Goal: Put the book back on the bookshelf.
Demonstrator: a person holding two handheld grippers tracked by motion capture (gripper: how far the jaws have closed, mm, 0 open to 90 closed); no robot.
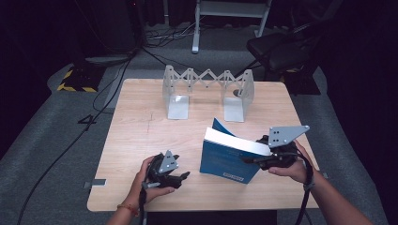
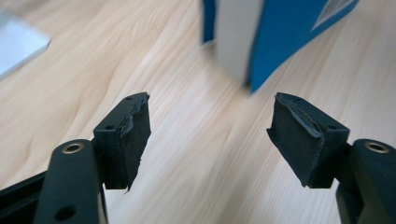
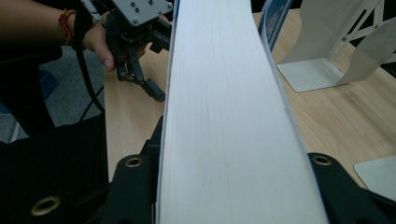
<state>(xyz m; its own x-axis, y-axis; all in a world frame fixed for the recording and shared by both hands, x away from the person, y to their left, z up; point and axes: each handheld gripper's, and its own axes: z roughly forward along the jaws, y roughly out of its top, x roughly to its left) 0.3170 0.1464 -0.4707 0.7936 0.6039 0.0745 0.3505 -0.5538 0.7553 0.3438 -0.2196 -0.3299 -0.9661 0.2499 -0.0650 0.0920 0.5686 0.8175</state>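
A blue book (image 1: 225, 161) with a thick white page block (image 3: 219, 116) stands tilted on the wooden table (image 1: 141, 136), right of centre near the front. My right gripper (image 1: 251, 158) is shut on the book's page edge from the right, one jaw on each cover. My left gripper (image 1: 183, 177) rests low near the front edge, left of the book, with its jaws pointing toward it. In the left gripper view the left gripper (image 2: 210, 135) is open with bare table between the pads, and the book (image 2: 275, 37) stands a short way ahead.
An expandable metal bookend rack (image 1: 209, 89) stands at the back of the table, its two L-shaped ends apart with a gap between them. A dark chair (image 1: 281, 47) and cables (image 1: 112, 79) are on the grey floor beyond the table.
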